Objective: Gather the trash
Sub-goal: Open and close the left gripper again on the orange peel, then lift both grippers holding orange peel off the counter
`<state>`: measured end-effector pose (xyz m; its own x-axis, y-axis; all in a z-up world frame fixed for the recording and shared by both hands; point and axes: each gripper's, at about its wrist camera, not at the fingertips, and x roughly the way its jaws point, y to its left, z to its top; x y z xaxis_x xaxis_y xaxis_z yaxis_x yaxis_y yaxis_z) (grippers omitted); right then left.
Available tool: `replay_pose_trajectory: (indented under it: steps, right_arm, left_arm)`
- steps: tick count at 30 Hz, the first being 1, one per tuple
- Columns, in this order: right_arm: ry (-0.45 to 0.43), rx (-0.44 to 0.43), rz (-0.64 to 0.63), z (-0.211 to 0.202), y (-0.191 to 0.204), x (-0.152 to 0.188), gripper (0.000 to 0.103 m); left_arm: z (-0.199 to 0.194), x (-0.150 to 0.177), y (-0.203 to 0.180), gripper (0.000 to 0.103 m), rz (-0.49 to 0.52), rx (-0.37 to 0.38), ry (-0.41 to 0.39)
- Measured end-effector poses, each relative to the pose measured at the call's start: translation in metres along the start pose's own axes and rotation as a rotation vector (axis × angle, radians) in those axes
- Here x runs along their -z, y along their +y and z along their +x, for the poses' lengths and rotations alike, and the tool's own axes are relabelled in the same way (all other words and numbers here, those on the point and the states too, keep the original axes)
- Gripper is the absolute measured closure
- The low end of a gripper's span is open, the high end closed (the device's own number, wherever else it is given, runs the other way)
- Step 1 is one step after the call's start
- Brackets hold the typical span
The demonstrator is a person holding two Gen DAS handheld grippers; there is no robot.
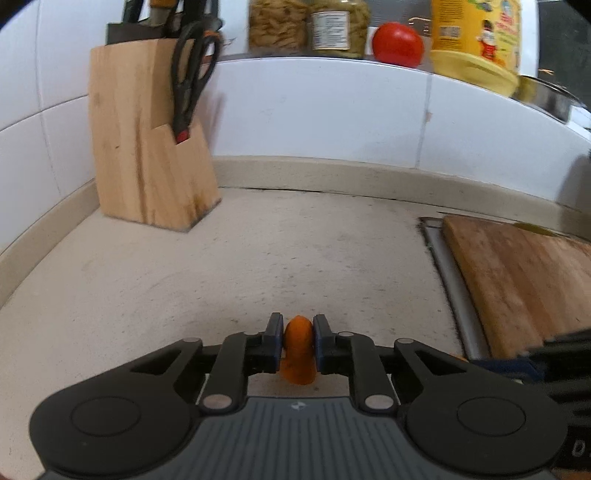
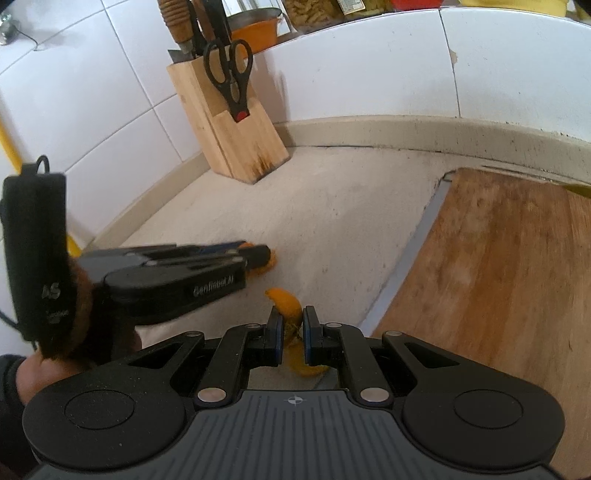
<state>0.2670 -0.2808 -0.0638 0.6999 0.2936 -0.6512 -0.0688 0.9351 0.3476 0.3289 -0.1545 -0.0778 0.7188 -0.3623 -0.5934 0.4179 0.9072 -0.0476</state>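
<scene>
The left gripper (image 1: 298,341) hangs over the pale bench (image 1: 184,277). An orange peel (image 1: 299,350) sits between its blue pads (image 1: 274,345), and both pads touch the peel's sides, so it is clamped on that peel. From the other side, the same gripper (image 2: 264,256) shows with orange poking out past its tip.

The right gripper (image 2: 293,334) is just beside it, also over the bench. It is clamped on a second peel (image 2: 286,306), a curly strip that sticks up past the pads and hangs down below them.

A wooden board (image 2: 498,277) lies on the bench to the right. A knife block (image 1: 147,147) stands in the back corner with black scissors (image 1: 192,77) in it. On the shelf above are jars (image 1: 306,24), a tomato (image 1: 398,44) and a yellow tub (image 1: 476,44).
</scene>
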Motion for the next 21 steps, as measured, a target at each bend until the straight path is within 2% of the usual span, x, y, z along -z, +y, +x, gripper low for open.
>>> replay_pose_trajectory:
  steps: [1, 2, 3, 8, 10, 11, 12, 15, 21]
  right_arm:
    - [-0.002, -0.001, -0.002, 0.0, 0.0, 0.0, 0.089]
    - [-0.004, 0.001, -0.007, 0.0, 0.001, 0.0, 0.089]
    - [-0.004, 0.005, -0.011, -0.001, 0.002, 0.001, 0.089]
    - [0.002, 0.019, -0.001, -0.004, -0.003, 0.005, 0.089]
    - [0.003, 0.019, 0.006, -0.005, -0.005, 0.005, 0.089]
    - [0.002, 0.018, 0.006, -0.007, -0.005, 0.005, 0.089]
    - [0.0, 0.017, 0.005, -0.008, -0.005, 0.005, 0.089]
    - [-0.008, 0.02, 0.003, -0.012, -0.005, 0.003, 0.089]
    - [-0.027, 0.033, 0.006, -0.013, -0.009, -0.003, 0.089]
  left_arm:
    - [0.0, 0.001, -0.002, 0.079, 0.005, 0.0, -0.002]
    - [0.0, 0.002, -0.004, 0.068, 0.008, -0.003, -0.007]
    - [-0.001, 0.003, -0.006, 0.062, 0.013, -0.001, -0.01]
    - [0.001, 0.005, -0.008, 0.06, 0.025, 0.015, -0.006]
    - [0.001, 0.005, -0.005, 0.069, -0.018, 0.033, 0.001]
    - [-0.001, 0.006, -0.007, 0.083, -0.021, 0.043, 0.0]
    - [-0.003, 0.006, -0.012, 0.09, -0.005, 0.044, 0.001]
    - [-0.006, 0.008, -0.022, 0.092, 0.026, 0.024, 0.005]
    - [-0.019, 0.012, -0.001, 0.093, -0.05, 0.032, 0.026]
